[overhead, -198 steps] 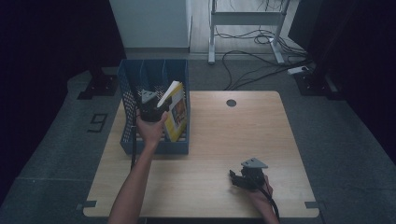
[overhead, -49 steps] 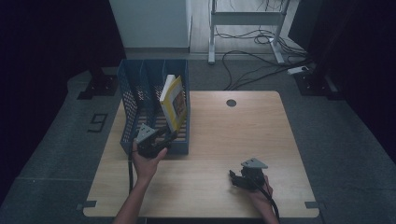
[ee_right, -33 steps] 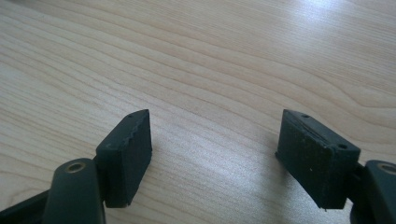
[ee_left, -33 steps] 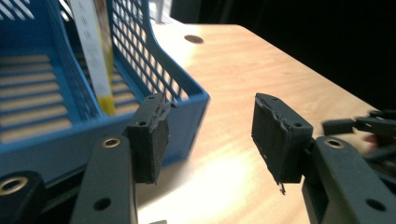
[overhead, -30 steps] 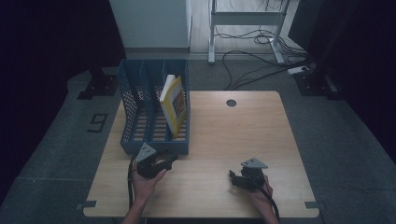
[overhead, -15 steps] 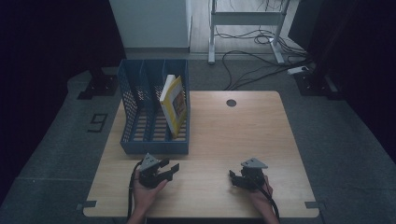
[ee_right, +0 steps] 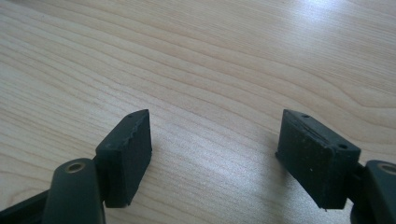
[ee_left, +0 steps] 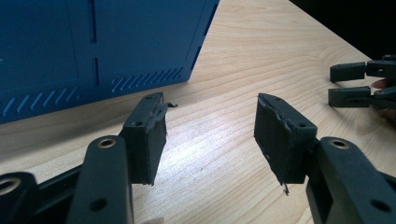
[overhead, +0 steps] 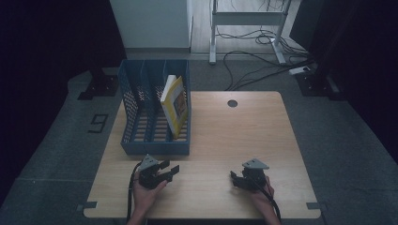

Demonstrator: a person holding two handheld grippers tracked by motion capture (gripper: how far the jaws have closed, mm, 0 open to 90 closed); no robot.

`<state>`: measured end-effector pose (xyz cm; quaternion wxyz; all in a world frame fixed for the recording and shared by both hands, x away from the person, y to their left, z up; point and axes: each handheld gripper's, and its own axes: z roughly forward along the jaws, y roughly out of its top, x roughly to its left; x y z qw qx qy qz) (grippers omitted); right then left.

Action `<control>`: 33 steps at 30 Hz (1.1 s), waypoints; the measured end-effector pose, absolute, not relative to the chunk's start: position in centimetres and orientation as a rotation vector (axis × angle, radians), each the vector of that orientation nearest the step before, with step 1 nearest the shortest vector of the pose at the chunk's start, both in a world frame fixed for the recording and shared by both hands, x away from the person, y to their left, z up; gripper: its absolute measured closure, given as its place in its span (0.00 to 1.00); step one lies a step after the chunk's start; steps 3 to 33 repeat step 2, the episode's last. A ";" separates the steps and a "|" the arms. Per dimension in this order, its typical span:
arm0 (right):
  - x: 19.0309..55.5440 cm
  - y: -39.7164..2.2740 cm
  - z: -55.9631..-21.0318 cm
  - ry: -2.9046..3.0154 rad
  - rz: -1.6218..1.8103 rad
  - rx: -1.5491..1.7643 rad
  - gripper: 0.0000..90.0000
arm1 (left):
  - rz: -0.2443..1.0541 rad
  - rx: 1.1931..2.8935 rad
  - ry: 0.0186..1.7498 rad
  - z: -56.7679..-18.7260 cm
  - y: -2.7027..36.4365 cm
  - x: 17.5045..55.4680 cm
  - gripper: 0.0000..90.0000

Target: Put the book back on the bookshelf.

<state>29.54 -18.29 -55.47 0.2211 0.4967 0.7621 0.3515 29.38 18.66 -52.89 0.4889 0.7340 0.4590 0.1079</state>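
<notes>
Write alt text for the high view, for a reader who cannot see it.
Two hand-held grippers rest open near the front edge of a wooden table, the left gripper just in front of a blue file rack and the right gripper apart to its side. A yellow book stands tilted in the rack's rightmost compartment; the other compartments look empty.

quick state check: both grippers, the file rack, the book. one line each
left gripper: open, empty, low over the table in front of the rack.
right gripper: open, empty, low over bare wood.
blue file rack: upright at the table's left side.
yellow book: standing in the rack's rightmost slot, leaning.
</notes>
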 end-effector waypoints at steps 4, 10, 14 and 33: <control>29.5 -18.3 -55.5 2.107 0.972 1.373 0.28 | 0.262 1.782 1.117 -52.9 18.7 29.4 0.48; 29.5 -18.3 -55.5 2.107 0.972 1.373 0.28 | 0.262 1.782 1.117 -52.9 18.7 29.4 0.48; 29.5 -18.3 -55.5 2.107 0.972 1.373 0.28 | 0.262 1.782 1.117 -52.9 18.7 29.4 0.48; 29.5 -18.3 -55.5 2.107 0.972 1.373 0.28 | 0.262 1.782 1.117 -52.9 18.7 29.4 0.48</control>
